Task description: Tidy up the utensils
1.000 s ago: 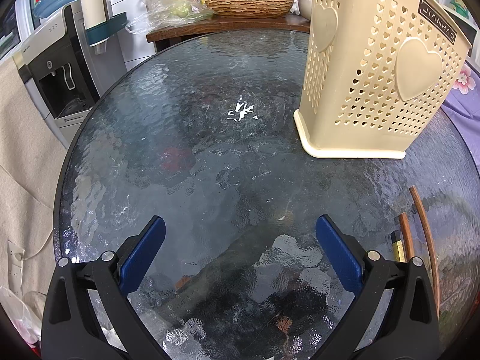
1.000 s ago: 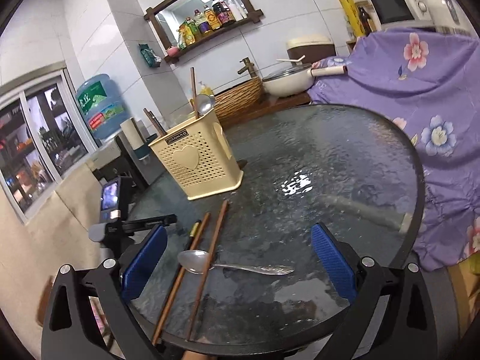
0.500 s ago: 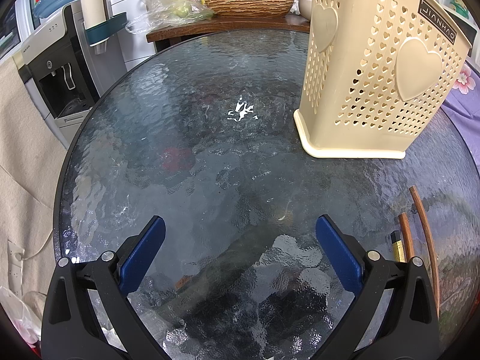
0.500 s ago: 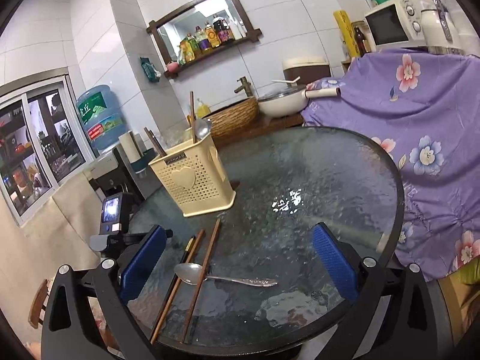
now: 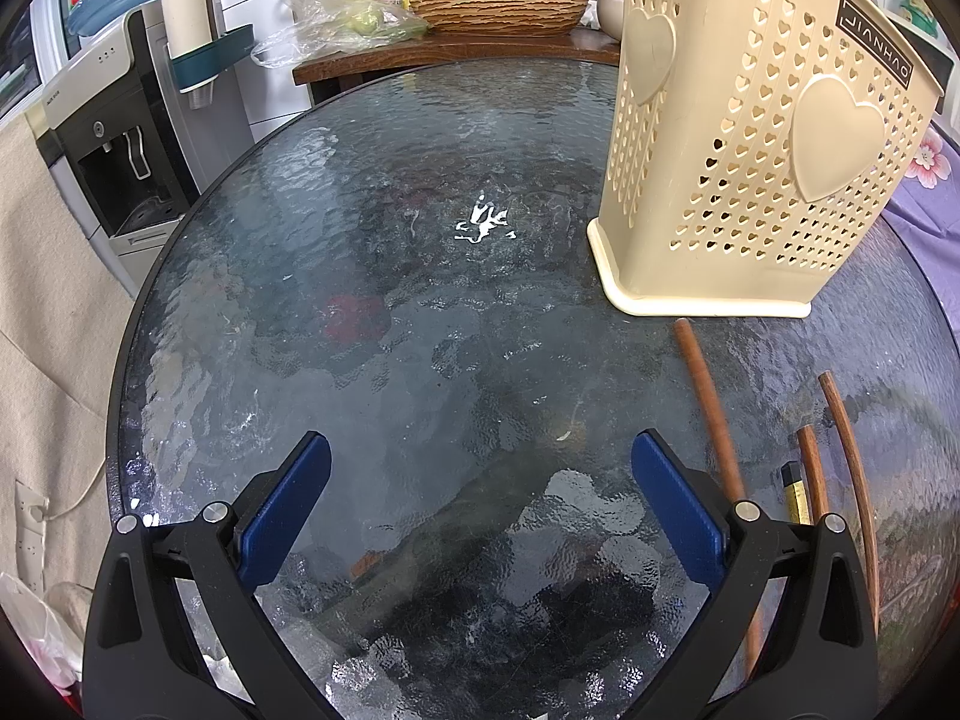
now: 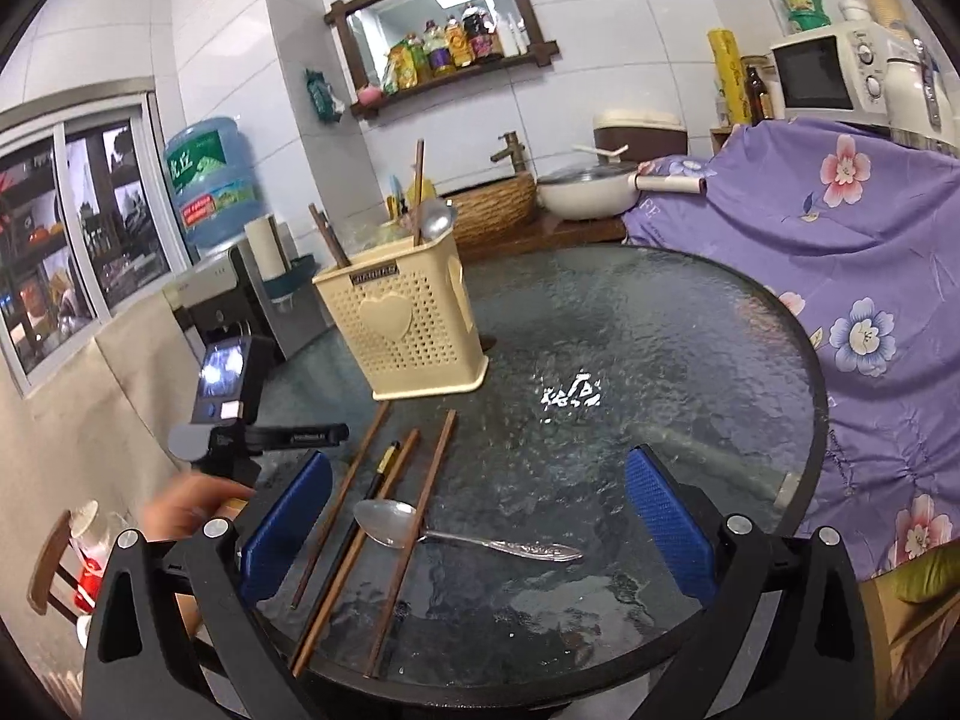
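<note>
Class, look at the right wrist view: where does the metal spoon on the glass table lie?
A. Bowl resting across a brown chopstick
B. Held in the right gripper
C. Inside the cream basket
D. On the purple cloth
A: the spoon lies flat on the table, its bowl over a chopstick.

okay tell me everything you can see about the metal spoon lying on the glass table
The metal spoon is silver and shiny, with an oval bowl and an embossed, patterned handle end. It lies flat on the round textured glass table, near the front edge, bowl facing up. Its bowl rests across two brown wooden chopsticks, handle pointing right. It sits between the open fingers of the right gripper, which does not touch it. It looks clean and empty.
</note>
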`<state>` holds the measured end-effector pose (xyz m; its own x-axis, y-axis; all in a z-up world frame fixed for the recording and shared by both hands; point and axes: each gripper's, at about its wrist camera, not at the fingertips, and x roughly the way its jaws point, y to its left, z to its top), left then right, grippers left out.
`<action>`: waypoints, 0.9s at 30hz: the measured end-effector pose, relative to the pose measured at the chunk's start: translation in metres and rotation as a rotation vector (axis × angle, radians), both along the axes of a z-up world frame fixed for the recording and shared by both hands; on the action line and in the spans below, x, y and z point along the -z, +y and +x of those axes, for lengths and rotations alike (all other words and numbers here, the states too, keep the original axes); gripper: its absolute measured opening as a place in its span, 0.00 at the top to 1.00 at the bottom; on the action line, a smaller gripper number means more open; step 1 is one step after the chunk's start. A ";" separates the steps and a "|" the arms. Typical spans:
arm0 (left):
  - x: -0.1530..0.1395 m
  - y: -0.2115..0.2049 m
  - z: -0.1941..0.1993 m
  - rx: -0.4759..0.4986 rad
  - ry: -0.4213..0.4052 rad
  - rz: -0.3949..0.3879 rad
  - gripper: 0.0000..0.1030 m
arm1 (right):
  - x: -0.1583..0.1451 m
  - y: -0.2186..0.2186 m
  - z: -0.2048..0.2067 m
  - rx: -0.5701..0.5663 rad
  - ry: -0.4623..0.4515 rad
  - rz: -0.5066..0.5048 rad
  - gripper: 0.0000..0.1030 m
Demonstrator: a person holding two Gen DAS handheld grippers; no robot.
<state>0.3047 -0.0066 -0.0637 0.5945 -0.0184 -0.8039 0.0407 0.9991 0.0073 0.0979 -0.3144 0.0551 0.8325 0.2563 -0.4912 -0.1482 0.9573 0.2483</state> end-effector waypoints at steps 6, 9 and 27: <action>-0.001 0.000 0.000 0.000 0.000 0.000 0.05 | 0.019 0.029 0.036 -0.064 0.109 -0.061 0.07; 0.000 0.000 0.000 0.000 0.000 0.000 0.05 | 0.024 0.046 0.052 -0.080 0.149 -0.111 0.07; -0.036 -0.024 -0.019 0.099 0.015 -0.056 0.05 | 0.058 0.082 0.147 -0.125 0.431 -0.200 0.44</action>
<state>0.2857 -0.0309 -0.0281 0.5753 -0.1214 -0.8089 0.1394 0.9890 -0.0493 0.2450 -0.2322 -0.0032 0.5116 0.2071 -0.8339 -0.1893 0.9738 0.1257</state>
